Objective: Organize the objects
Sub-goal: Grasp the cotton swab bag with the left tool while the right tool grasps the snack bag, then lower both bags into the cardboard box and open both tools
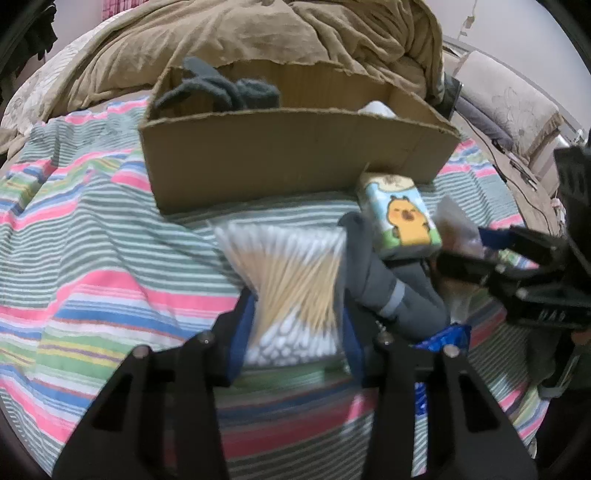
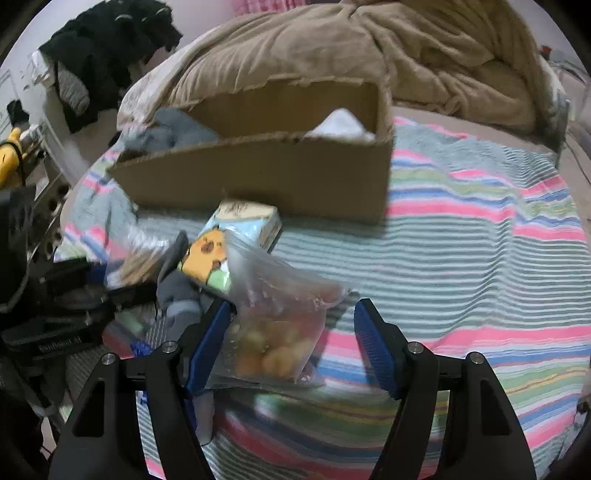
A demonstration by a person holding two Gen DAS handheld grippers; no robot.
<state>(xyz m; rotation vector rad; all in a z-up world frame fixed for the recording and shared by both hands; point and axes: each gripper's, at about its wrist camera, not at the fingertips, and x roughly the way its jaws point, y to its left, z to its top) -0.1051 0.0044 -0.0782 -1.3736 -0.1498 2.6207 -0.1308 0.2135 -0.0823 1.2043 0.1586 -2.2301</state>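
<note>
The left tool (image 1: 295, 314) is pinching a clear pack of cotton swabs (image 1: 291, 273), its 2 blue-padded fingers (image 1: 240, 332) pressed against the pack's sides. The pack stands up between them, wooden sticks fanning toward the far end. Just right of this tool lies a grey sock (image 1: 384, 284) with a lighter band, and beyond the sock, to the tool's front right, a tissue pack printed with an orange cartoon animal (image 1: 400, 210) lies touching the front wall of a cardboard box (image 1: 295, 155). The box sits straight ahead of the left tool on the striped bed sheet (image 1: 92, 240); inside it, at the left end, are dark grey socks (image 1: 221, 92), and at the right end something white (image 1: 376, 109) shows over the rim. A tan blanket (image 1: 295, 33) is heaped behind the box.

The right tool (image 2: 291, 332) is spread wide, with a clear zip bag of small orange items (image 2: 273, 332) lying between its fingers; the left blue finger (image 2: 208, 343) is against the bag's edge, the right one stands apart from it. The bag's contents are too blurred to name. Ahead and slightly left of this tool is the same tissue pack (image 2: 221, 251), and the box (image 2: 266, 173) lies beyond it. The left tool (image 2: 66, 306) appears at this tool's far left.
</note>
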